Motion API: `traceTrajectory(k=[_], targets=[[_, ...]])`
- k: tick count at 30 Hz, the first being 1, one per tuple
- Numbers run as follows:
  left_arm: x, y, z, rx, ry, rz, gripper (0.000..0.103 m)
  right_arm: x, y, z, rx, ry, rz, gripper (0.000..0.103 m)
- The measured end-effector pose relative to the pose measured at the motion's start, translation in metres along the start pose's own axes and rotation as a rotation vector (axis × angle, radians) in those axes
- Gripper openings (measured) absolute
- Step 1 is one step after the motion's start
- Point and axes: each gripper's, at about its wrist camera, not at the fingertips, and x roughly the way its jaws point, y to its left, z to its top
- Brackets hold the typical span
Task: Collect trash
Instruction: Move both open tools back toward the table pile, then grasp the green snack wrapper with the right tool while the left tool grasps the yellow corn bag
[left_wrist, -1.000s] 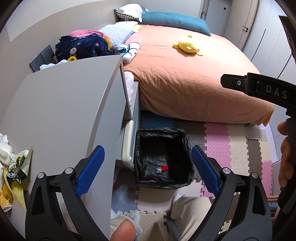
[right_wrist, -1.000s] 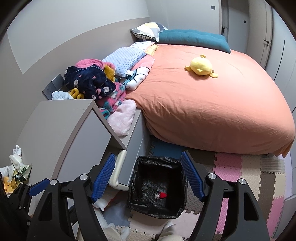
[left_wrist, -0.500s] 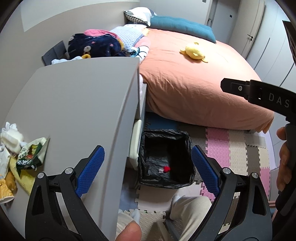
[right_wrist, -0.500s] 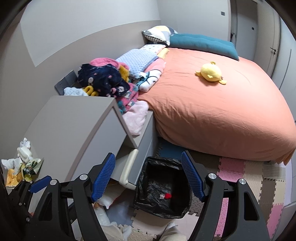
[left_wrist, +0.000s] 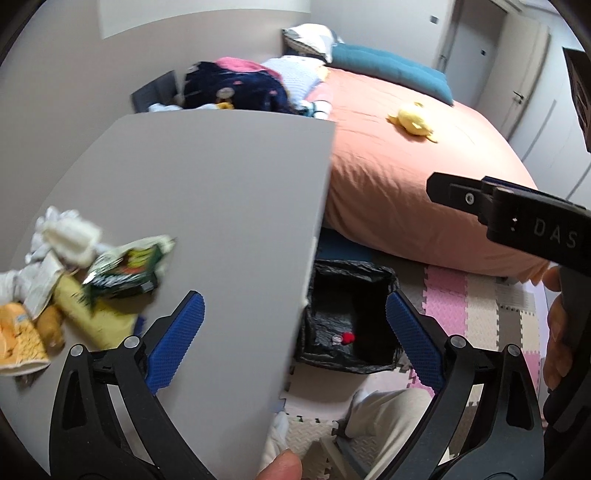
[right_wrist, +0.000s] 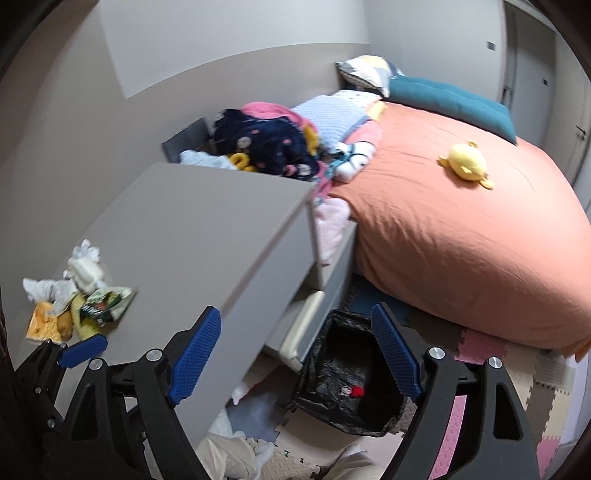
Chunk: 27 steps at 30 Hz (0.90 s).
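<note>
A pile of trash lies at the left of the grey dresser top (left_wrist: 207, 192): a green snack wrapper (left_wrist: 127, 269), crumpled white tissues (left_wrist: 68, 234), a yellow packet (left_wrist: 88, 314) and an orange bag (left_wrist: 18, 339). The pile also shows in the right wrist view (right_wrist: 77, 299). A black-lined trash bin (left_wrist: 351, 317) stands on the floor beside the dresser, with a small red item (left_wrist: 347, 336) inside. My left gripper (left_wrist: 293, 338) is open and empty above the dresser edge. My right gripper (right_wrist: 295, 354) is open and empty, above the bin (right_wrist: 351, 384).
A bed with an orange cover (right_wrist: 461, 229) and a yellow plush toy (right_wrist: 467, 164) fills the right. Clothes (right_wrist: 266, 142) are heaped behind the dresser. A drawer (right_wrist: 303, 325) stands open by the bin. Foam mats (left_wrist: 480, 295) cover the floor.
Both grippers have swung left toward the dresser top, so the trash pile has come further into view. Both stay open and empty.
</note>
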Motion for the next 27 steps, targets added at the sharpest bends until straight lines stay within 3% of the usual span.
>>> traceTrajectory(k=[12,27], targets=[[-0.03,0.085,-0.024,-0.141,-0.028,0.098,0.095,0.01,0.083,0.002,-0.129,0.016,0.087,0.084],[-0.057,0.157,-0.06,-0.29,-0.03,0.203,0.095,0.031,0.154,-0.007,-0.242,0.065,0.185,0.084]])
